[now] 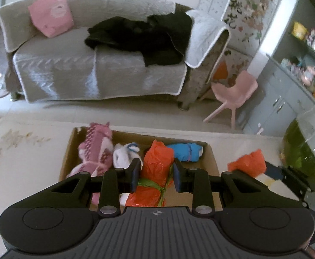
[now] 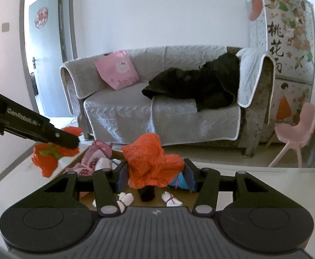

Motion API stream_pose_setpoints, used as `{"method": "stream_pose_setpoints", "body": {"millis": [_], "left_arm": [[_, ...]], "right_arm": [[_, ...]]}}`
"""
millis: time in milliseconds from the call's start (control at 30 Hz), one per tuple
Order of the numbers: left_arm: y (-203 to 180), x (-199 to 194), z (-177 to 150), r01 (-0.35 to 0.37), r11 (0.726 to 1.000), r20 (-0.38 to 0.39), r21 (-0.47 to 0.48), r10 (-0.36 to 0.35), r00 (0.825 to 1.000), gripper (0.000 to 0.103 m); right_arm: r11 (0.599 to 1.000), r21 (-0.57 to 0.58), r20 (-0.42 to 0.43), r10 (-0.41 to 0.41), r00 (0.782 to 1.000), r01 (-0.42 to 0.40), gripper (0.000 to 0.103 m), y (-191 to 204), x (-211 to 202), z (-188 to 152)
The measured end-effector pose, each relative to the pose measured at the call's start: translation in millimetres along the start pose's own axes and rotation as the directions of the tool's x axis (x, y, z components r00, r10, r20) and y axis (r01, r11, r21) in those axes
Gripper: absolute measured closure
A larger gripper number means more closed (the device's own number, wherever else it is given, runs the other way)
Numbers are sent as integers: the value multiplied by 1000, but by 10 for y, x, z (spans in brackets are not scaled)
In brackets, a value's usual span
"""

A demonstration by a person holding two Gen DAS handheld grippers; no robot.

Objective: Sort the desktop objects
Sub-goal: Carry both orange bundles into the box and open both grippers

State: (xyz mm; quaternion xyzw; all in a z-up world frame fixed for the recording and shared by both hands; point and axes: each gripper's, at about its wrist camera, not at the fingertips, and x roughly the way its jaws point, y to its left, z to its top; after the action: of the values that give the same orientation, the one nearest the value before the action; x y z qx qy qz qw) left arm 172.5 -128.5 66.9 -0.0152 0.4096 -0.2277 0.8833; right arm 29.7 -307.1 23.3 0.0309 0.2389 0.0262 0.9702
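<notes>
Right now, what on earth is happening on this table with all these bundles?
A person is sorting bundles with two tools. The left hand-held gripper is clamped on an orange bag tied with green string. The right hand-held gripper grips another orange bag. Both are above a cardboard box holding pink, white and blue bundles.

Orange bundle (image 1: 155, 172), green tie (image 1: 157, 185)

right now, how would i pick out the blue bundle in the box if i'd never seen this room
Find the grey sofa, then the pale table in front of it with an open cardboard box. In the box's far right corner lies the blue bundle, next to the orange bag bundle tied with green string. It is the only all-blue item there; its neighbours are pink, white or orange.
</notes>
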Motion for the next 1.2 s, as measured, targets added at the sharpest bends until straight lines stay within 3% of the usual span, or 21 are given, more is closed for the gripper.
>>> {"method": "stream_pose_setpoints", "body": {"millis": [167, 367, 867, 1067, 1167, 1200], "left_arm": [[-141, 380, -56, -46, 995, -37, 93, 50, 998, 65], [-86, 622, -225, -53, 991, -85, 123, 64, 994, 65], [202, 946, -608, -114, 980, -171, 166, 142, 975, 65], [289, 929, -673, -108, 980, -165, 169, 136, 977, 64], [331, 905, -708, -86, 982, -159, 169, 113, 981, 59], [351, 896, -718, -79, 983, -157, 166, 106, 982, 51]], "right_arm": [[1000, -25, -75, -17, 997, 15, 55, -4, 206, -53], [1000, -26, -136, -18, 990, 14, 54, 12, 354, -102], [1000, -26, -270, -23, 963, 17, 55, -2, 756, -213], [999, -36, -316, -36, 948, 26, 54, 16, 921, -331], [999, -46, -328, -39, 944, 25, 54, 30, 961, -376], [998, -52, -325, -42, 945, 27, 54, 37, 955, -377]]}}
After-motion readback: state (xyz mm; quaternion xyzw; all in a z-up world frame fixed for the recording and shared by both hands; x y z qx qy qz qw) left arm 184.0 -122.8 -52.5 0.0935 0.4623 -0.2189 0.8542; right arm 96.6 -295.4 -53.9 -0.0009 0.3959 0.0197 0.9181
